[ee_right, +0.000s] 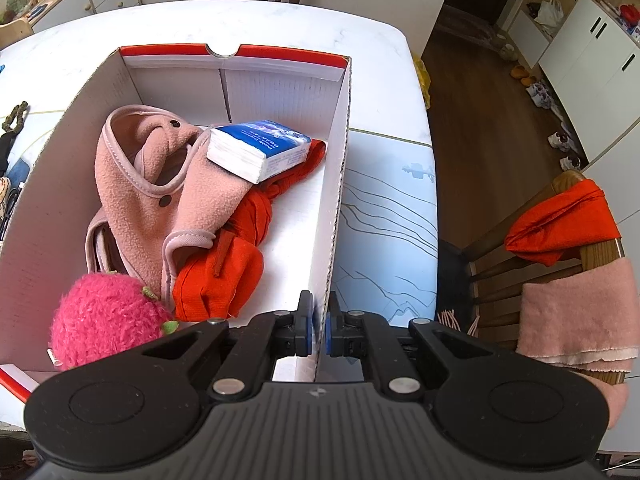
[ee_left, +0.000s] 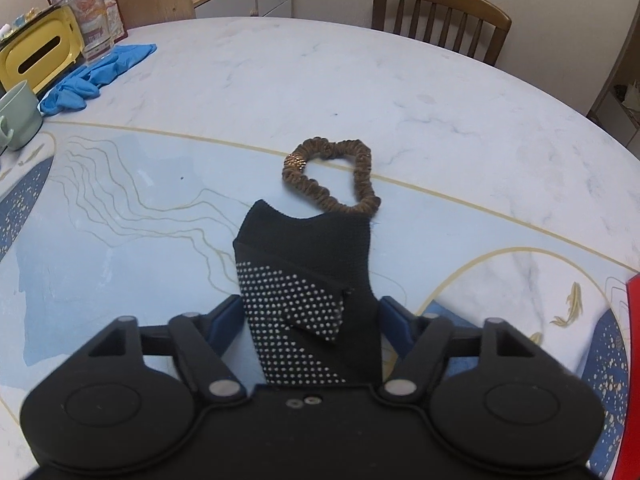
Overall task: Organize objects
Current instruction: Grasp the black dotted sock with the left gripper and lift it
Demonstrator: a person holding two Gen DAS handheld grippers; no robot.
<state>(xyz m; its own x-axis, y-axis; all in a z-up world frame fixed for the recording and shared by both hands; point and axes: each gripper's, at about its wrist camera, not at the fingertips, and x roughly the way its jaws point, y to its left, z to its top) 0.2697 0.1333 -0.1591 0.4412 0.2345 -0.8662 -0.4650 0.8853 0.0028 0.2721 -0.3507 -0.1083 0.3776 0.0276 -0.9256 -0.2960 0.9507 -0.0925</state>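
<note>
Left hand-held gripper point(ee_left: 312, 316) is straddling the black grip sock point(ee_left: 308, 276). The sock lies flat on the surface point(ee_left: 360, 80), long axis running straight out along the pointing direction, cuff end farthest away, dotted sole part nearest the gripper body and partly folded over. Blue pads sit at either edge of the sock, about at its mid-length; jaws are partway apart and look right at the fabric edges, but I can't confirm a firm pinch yet. The brown scrunchie point(ee_left: 332, 176) is just beyond the sock's far end, touching or nearly touching it, slightly right of centre line. Right hand-held gripper point(ee_right: 318, 334) is closed on the right-hand wall of the red-and-white shoebox point(ee_right: 340, 184), pads one each side of the cardboard. Box already contains a pink fleece garment point(ee_right: 152, 184), a tissue pack point(ee_right: 260, 148), a red cloth point(ee_right: 224, 280) and a pink plush strawberry point(ee_right: 104, 320). So left is the hand on the sock; box lies off to its right, a red edge point(ee_left: 634, 320) showing at the frame border. My read: finish the pinch, lift, carry right into the box.
</note>
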